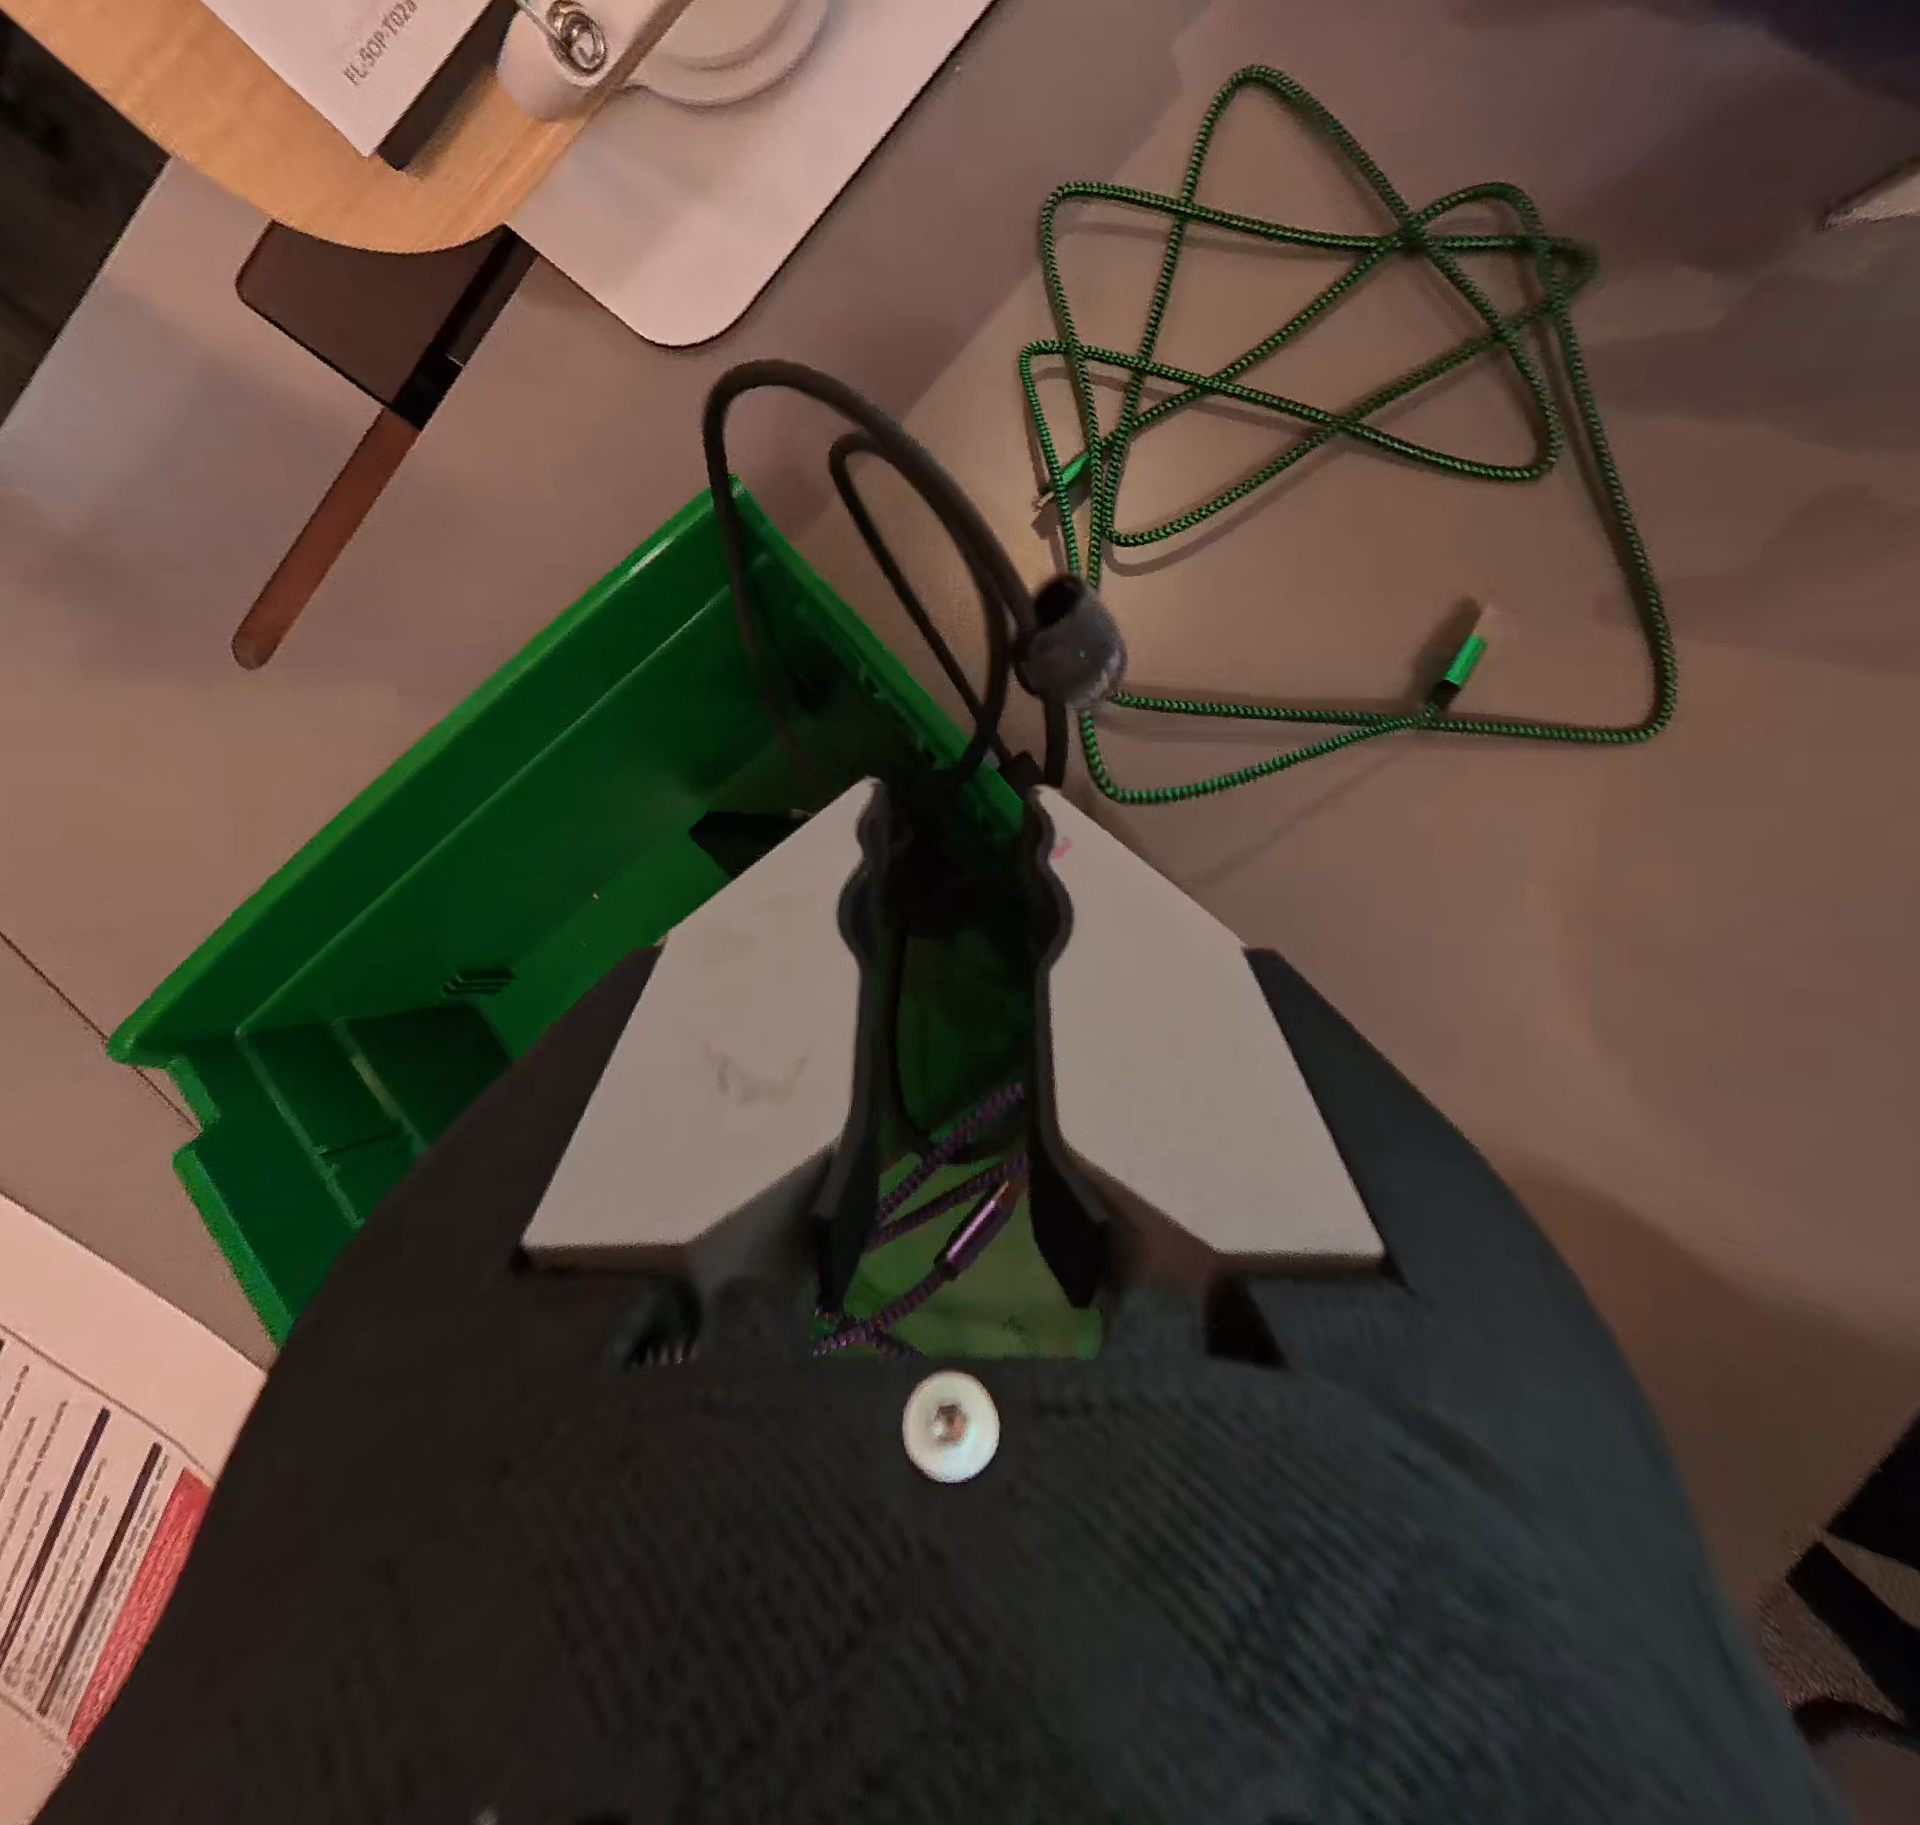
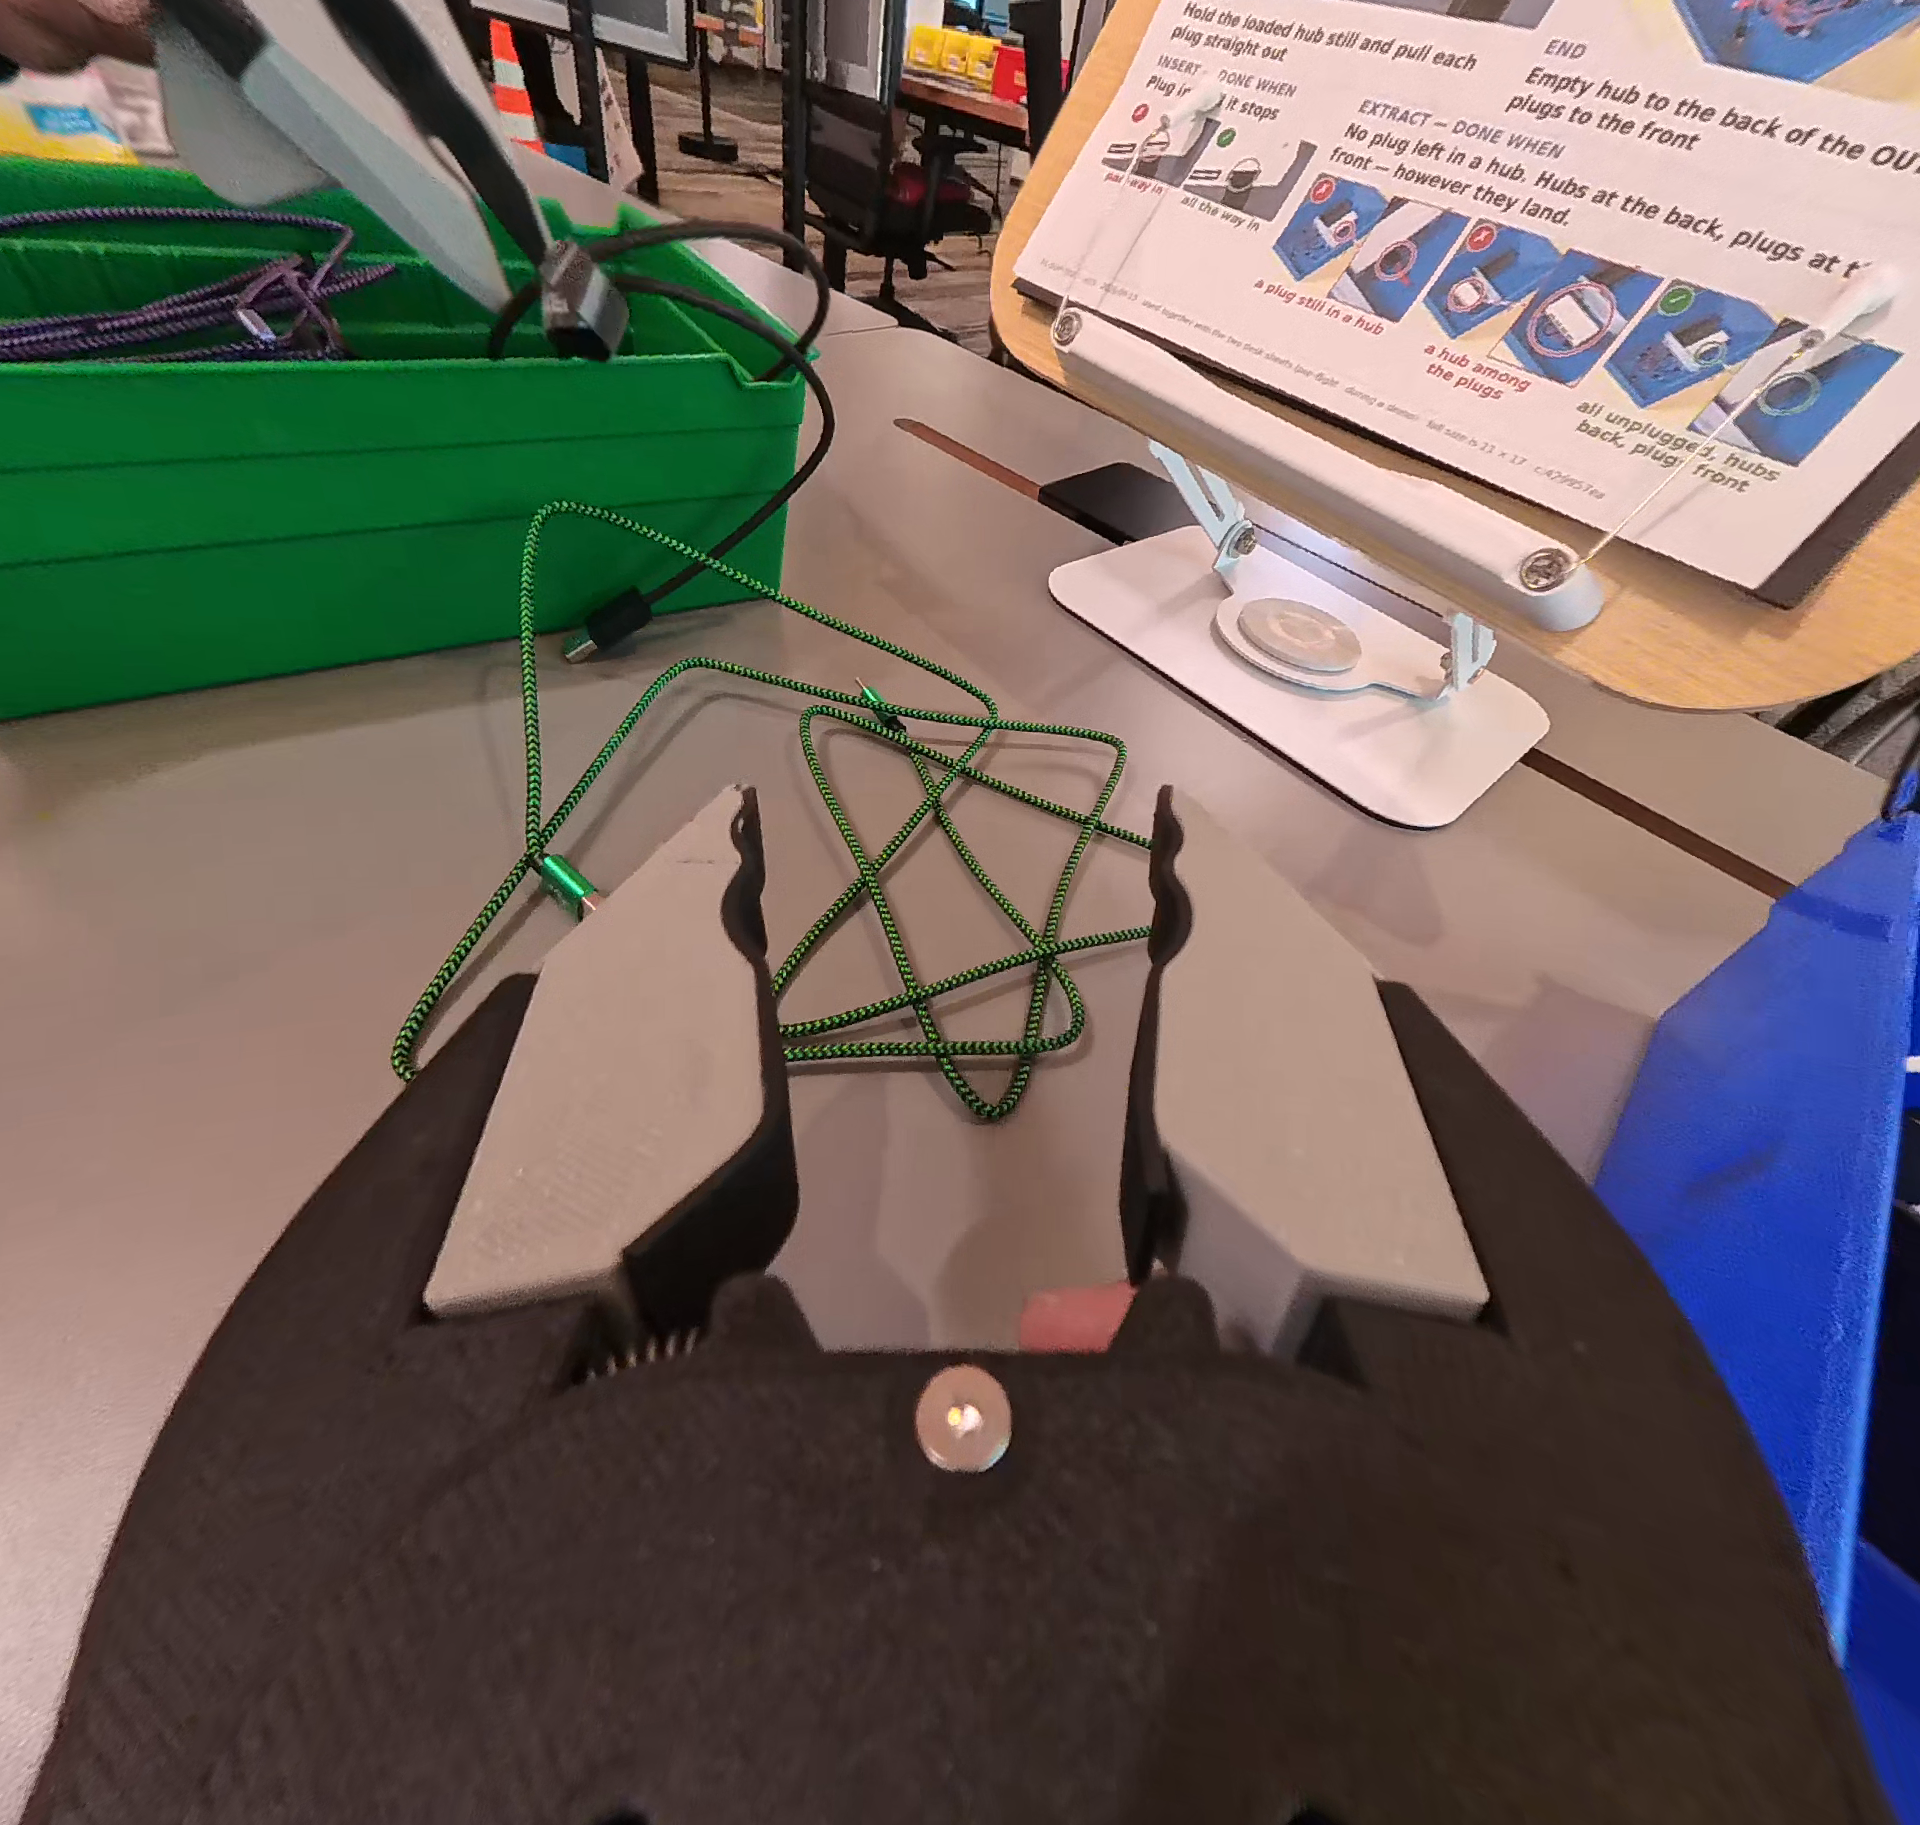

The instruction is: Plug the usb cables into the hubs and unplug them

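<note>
My left gripper [image 1: 951, 799] is shut on a small black hub [image 2: 582, 305] and holds it over the green bin [image 1: 468, 840]. The left gripper also shows at the top left of the right wrist view [image 2: 540, 269]. The hub's black cable [image 1: 727, 425] loops over the bin rim, and its plug [image 2: 613, 627] lies on the table beside the bin. A purple braided cable [image 2: 208, 305] lies in the bin. A green braided cable [image 2: 987, 1110] lies tangled on the grey table, its green plug [image 2: 566, 887] to the left. My right gripper [image 2: 954, 804] is open and empty just above it.
A white stand [image 2: 1299, 674] carrying an instruction sheet on a wooden board stands at the back right. A blue bin [image 2: 1766, 1152] is close on the right. A printed sheet [image 1: 83, 1463] lies at the left. Table seams run across the grey top. The tips of one gripper are about 20 centimetres away from the tips of the other.
</note>
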`<state>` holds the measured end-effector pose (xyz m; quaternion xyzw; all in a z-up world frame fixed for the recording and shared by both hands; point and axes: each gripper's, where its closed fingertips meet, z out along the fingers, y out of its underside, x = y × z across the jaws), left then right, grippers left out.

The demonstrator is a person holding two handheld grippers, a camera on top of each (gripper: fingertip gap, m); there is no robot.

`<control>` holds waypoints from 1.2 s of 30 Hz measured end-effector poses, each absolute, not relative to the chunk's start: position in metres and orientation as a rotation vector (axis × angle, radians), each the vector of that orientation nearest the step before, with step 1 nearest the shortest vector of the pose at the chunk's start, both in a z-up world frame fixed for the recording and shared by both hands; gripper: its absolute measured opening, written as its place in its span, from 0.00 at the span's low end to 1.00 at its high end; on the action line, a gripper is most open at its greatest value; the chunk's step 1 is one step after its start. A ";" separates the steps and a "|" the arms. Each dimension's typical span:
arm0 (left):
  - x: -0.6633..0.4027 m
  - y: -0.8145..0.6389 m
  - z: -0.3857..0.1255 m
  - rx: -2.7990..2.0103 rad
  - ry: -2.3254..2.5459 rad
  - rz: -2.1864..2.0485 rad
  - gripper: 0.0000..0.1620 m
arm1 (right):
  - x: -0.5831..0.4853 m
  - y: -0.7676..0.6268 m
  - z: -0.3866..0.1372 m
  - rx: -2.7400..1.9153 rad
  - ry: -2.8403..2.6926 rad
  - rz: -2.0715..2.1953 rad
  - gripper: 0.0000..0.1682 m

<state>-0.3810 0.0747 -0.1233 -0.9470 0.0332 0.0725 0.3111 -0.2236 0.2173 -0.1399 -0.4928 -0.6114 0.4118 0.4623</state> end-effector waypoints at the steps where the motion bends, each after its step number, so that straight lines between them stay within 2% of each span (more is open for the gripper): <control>1: -0.381 0.078 -0.126 -2.505 0.079 0.202 0.09 | -0.224 0.217 -0.140 -1.209 -1.506 1.006 0.43; 3: -0.377 0.081 -0.132 -2.528 0.084 0.202 0.00 | -0.223 0.218 -0.141 -1.207 -1.507 0.994 0.43; 8: -0.377 0.079 -0.127 -2.557 0.087 0.242 0.00 | -0.222 0.220 -0.137 -1.214 -1.488 1.014 0.43; 9: -0.377 0.079 -0.123 -2.547 0.075 0.236 0.01 | -0.222 0.221 -0.136 -1.215 -1.486 1.017 0.43; 13: -0.363 0.076 -0.115 -2.532 0.065 0.066 0.14 | -0.221 0.220 -0.134 -1.206 -1.482 1.019 0.42; 17: -0.362 0.071 -0.125 -2.569 0.116 0.119 0.16 | -0.220 0.217 -0.133 -1.196 -1.488 1.016 0.42; 21: -0.375 0.078 -0.134 -2.587 0.026 0.199 0.01 | -0.221 0.215 -0.134 -1.190 -1.495 1.006 0.42; 24: -0.386 0.079 -0.131 -2.610 -0.014 0.259 0.01 | -0.221 0.216 -0.135 -1.192 -1.494 0.999 0.41; 36: -0.388 0.087 0.037 -2.131 -0.090 0.478 0.00 | -0.221 0.214 -0.135 -1.185 -1.500 0.993 0.41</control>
